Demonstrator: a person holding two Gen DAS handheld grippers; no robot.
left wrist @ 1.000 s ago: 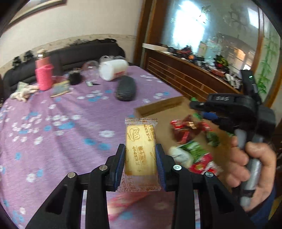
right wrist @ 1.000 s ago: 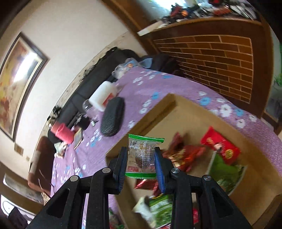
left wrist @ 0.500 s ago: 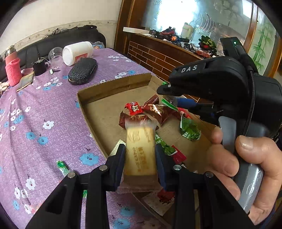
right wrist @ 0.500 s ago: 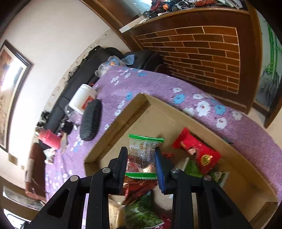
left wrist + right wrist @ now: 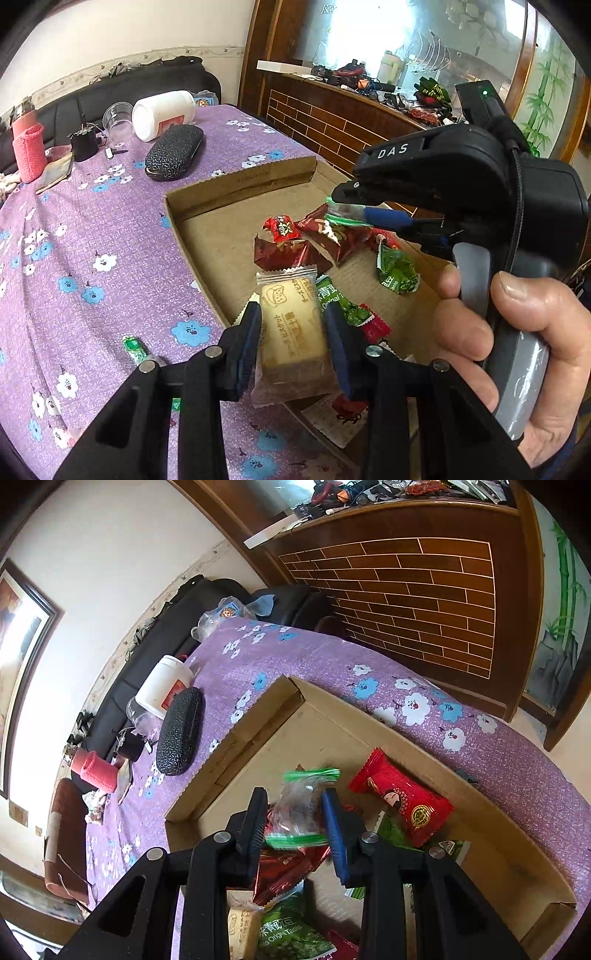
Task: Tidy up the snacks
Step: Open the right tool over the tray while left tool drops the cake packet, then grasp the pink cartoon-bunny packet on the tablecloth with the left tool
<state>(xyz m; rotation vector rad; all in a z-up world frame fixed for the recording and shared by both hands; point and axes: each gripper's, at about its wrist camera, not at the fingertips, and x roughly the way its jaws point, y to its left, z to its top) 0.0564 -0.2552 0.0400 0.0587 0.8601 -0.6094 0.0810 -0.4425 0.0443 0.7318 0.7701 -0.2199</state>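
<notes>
My left gripper [image 5: 291,325] is shut on a yellow biscuit packet [image 5: 291,328], held over the near edge of a shallow cardboard box [image 5: 240,184]. The box holds several red, brown and green snack packets [image 5: 291,243]. My right gripper [image 5: 297,812] hangs over the box with its jaws spread; a clear packet with green ends [image 5: 303,808] sits blurred between them, looking loose. The right gripper also shows in the left wrist view [image 5: 347,206], above the box on the right. A red packet [image 5: 402,805] lies in the box beyond it.
The box sits on a purple flowered tablecloth [image 5: 92,240]. A small green candy [image 5: 135,349] lies on the cloth left of the box. Behind stand a black glasses case [image 5: 173,151], a white jar on its side [image 5: 162,112] and a pink-sleeved bottle [image 5: 27,147]. A wooden counter [image 5: 406,572] runs along the right.
My left gripper carried the biscuit packet right, from above the cloth to the box edge. My right gripper lowered into the box and its jaws spread; the green-ended packet now blurs between them.
</notes>
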